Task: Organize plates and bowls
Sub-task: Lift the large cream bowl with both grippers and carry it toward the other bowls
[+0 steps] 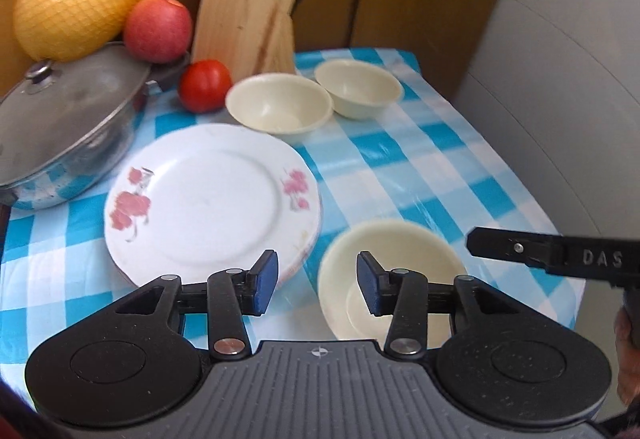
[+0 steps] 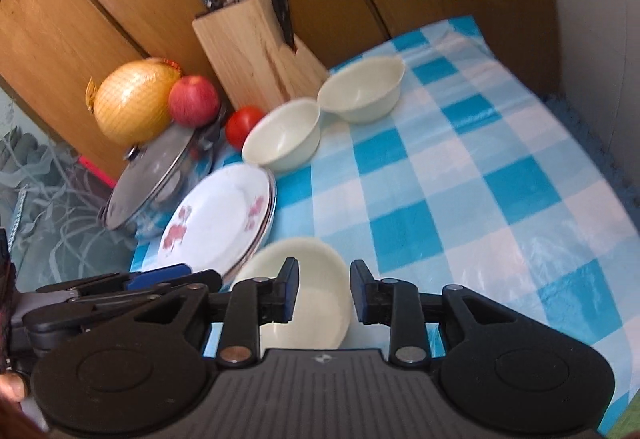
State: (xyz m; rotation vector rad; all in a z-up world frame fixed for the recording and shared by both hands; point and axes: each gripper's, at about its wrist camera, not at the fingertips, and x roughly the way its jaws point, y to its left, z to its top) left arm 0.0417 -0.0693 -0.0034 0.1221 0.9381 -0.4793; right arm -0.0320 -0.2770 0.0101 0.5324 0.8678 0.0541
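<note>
Left claw (image 1: 317, 281) spread above the plate stack (image 1: 208, 199); right claw (image 2: 324, 291) spread over nearest bowl (image 2: 308, 279); both holding nothing.

**Stacked plates and three cream bowls on the checked cloth**

A stack of white plates (image 1: 208, 199) with red-pink flower prints on the rim sits left of centre in the left wrist view; the edges of lower plates show under the top one. Just right of it, low in the frame, a cream bowl (image 1: 394, 279) stands upright and empty. Two more cream bowls stand upright above the plates: the nearer one (image 1: 280, 107) just above the stack's rim, the farther one (image 1: 358, 89) beside it on the right, rims close or touching.
</note>
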